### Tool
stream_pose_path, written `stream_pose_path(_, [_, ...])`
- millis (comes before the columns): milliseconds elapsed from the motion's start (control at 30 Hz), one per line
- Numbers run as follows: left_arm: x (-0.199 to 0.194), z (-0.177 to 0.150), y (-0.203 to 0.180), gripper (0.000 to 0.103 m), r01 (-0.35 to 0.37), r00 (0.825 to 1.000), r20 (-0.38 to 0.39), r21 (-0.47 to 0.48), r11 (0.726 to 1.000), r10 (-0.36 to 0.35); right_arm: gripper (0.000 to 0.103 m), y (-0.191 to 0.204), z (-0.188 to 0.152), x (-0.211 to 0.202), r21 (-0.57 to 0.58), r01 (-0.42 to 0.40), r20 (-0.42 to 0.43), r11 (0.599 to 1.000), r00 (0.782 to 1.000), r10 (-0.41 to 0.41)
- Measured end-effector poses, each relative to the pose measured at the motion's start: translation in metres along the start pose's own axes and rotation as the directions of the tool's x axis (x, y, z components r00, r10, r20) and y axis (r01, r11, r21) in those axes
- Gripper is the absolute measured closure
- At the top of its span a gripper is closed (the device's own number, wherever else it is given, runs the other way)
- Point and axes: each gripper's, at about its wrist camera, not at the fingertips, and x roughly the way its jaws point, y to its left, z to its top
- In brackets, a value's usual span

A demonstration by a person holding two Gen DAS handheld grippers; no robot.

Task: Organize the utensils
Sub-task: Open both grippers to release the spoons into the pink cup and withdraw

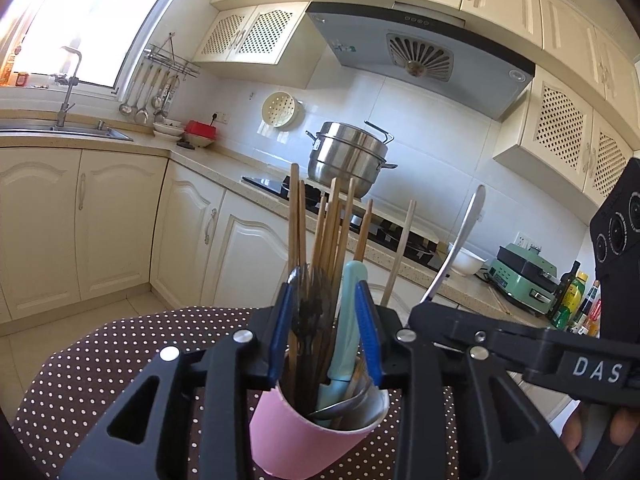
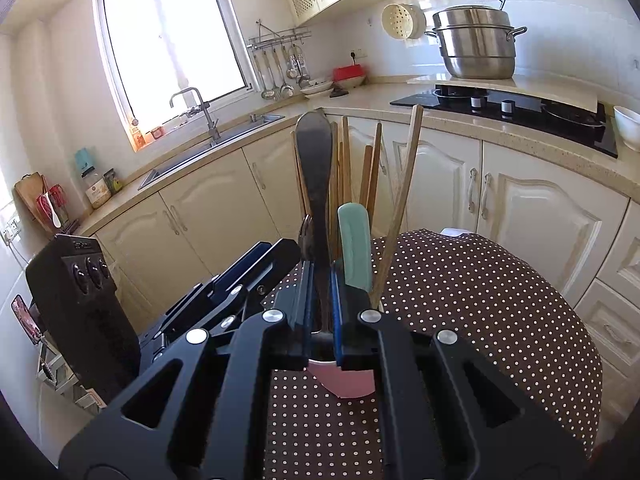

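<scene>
On our left, the left gripper (image 1: 326, 328) stands with jaws apart around the utensils in the pink cup (image 1: 316, 432), whose base is cut off. Our right gripper (image 2: 320, 312) clamps a metal spoon handle (image 2: 316, 184), its bowl hidden in the cup. The dotted tablecloth (image 2: 460, 300) sits amid cream kitchen cabinets (image 2: 532, 204).

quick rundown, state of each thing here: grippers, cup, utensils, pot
left gripper: open around the cup's utensils
right gripper: shut on a metal utensil handle
pink cup: upright on the dotted tablecloth, full
chopsticks: standing in the cup
steel pot: lidded, on the counter
</scene>
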Motion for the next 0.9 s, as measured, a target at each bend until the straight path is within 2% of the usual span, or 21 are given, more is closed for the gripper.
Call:
stream_pose_path(467, [-0.012, 0.001, -0.002, 0.064, -0.023, 0.999, -0.048, 0.014, 1.0, 0.024, 0.093, 0.005, -0.01, 0.002, 0.019, 0.034, -0.016, 0.999, 0.999, -0.034])
stream_pose_path(900, [-0.04, 0.002, -0.015, 0.057, -0.054, 0.995, -0.077, 0.047, 0.997, 0.058, 0.093, 0.014, -0.02, -0.023, 0.02, 0.042, 0.013, 0.999, 0.999, -0.042])
